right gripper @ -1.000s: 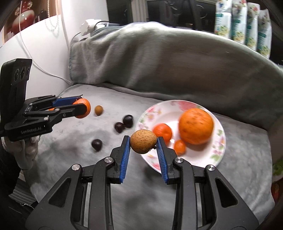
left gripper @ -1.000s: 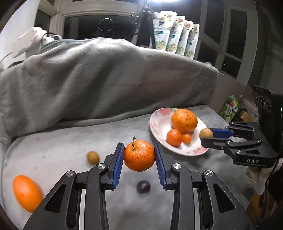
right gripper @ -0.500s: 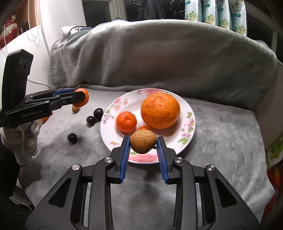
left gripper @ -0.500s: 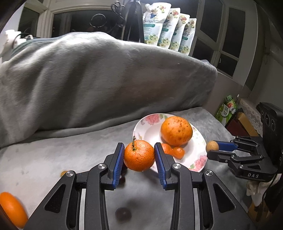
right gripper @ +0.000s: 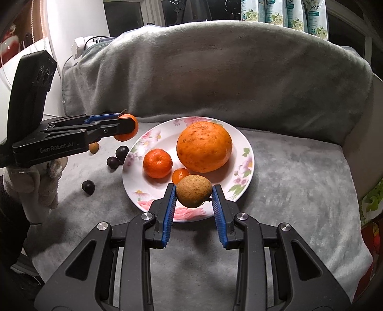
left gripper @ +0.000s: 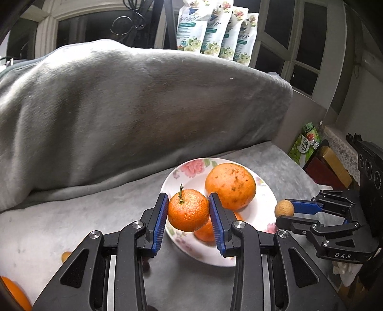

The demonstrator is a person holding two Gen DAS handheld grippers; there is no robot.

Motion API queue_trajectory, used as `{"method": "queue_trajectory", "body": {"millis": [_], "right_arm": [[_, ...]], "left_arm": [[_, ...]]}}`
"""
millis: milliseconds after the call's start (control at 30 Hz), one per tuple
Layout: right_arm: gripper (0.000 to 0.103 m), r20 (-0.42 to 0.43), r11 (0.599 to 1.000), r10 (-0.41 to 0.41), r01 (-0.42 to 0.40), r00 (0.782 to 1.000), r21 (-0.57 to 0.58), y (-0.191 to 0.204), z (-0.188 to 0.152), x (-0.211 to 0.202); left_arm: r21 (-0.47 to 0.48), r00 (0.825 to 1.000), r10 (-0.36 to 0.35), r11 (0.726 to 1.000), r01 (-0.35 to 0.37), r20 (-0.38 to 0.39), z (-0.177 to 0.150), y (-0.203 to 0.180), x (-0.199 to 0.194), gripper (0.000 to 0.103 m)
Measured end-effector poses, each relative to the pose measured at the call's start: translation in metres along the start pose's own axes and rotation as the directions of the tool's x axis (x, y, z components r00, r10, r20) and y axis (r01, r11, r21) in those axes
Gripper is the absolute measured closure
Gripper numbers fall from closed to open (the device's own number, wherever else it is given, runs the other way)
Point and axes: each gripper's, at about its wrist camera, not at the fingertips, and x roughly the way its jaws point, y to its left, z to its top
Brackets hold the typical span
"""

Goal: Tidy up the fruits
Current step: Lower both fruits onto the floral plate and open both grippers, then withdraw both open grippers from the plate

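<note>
A large orange (right gripper: 204, 146), a mandarin (right gripper: 157, 163) and a small orange fruit (right gripper: 180, 174) are contained in the floral plate (right gripper: 244, 167). A stemmed mandarin (left gripper: 188, 210) is clamped by the left gripper (left gripper: 188, 214) over the plate's left rim; a brown fruit (right gripper: 194, 191) is clamped by the right gripper (right gripper: 193, 199) over its near rim. Three dark plums (right gripper: 113, 162) are left on the grey blanket (right gripper: 299, 191) beside the left rim.

Night outside: dark window panes (left gripper: 282, 31) in pale frames across the far side. Against the glass, a row of white printed pouches (left gripper: 215, 31) standing upright. Below them, a grey fleece blanket (left gripper: 134, 105) heaped over a long bulky shape and spread flat over the near surface (right gripper: 299, 172). On the far left, a white wall (right gripper: 71, 21) with a power strip and cables (right gripper: 82, 45). On the right, a green carton (left gripper: 305, 143) beside boxes, perhaps red and yellow, blurred at the edge. Bright light from above the left side.
</note>
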Motion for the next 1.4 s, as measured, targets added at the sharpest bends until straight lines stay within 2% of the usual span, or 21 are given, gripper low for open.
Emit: {"method": "queue_trajectory", "body": {"millis": [667, 767, 833, 933, 967, 1033, 1067, 1100, 1400], "right_arm": [[0.070, -0.007, 1.000, -0.010, 0.010, 1.000, -0.016, 0.003, -0.001, 0.005], [0.057, -0.001, 1.000, -0.010, 0.010, 1.000, -0.015, 0.002, 0.000, 0.005], [0.049, 0.008, 1.000, -0.012, 0.012, 1.000, -0.017, 0.003, 0.001, 0.004], [0.047, 0.010, 1.000, -0.010, 0.010, 1.000, -0.024, 0.003, 0.001, 0.003], [0.046, 0.008, 1.000, -0.011, 0.011, 1.000, -0.028, 0.004, 0.001, 0.003], [0.029, 0.011, 0.999, -0.016, 0.016, 1.000, -0.033, 0.006, 0.000, 0.002], [0.027, 0.018, 0.999, -0.016, 0.017, 1.000, -0.034, 0.006, 0.000, 0.001], [0.023, 0.023, 0.999, -0.015, 0.016, 1.000, -0.035, 0.006, 0.000, 0.000], [0.021, 0.028, 0.999, -0.001, 0.003, 1.000, -0.052, 0.012, -0.001, -0.005]], "left_arm": [[0.027, 1.000, 0.009, 1.000, -0.009, -0.003, 0.006, -0.009, 0.007, 0.067], [0.025, 1.000, 0.012, 1.000, -0.012, 0.006, 0.007, -0.010, 0.006, 0.056], [0.028, 1.000, 0.015, 0.999, -0.016, 0.009, 0.008, -0.012, 0.004, 0.055], [0.035, 1.000, 0.021, 0.999, -0.021, 0.015, 0.009, -0.013, 0.002, 0.047], [0.036, 1.000, 0.022, 0.999, -0.022, 0.018, 0.009, -0.014, 0.002, 0.042], [0.041, 0.999, 0.026, 0.999, -0.027, 0.022, 0.009, -0.016, 0.000, 0.033], [0.041, 0.999, 0.035, 0.999, -0.036, 0.024, 0.010, -0.017, 0.000, 0.025], [0.040, 0.999, 0.045, 0.998, -0.046, 0.027, 0.010, -0.018, -0.001, 0.021], [0.030, 0.997, 0.077, 0.997, -0.077, 0.005, 0.010, -0.019, -0.002, 0.021]]}}
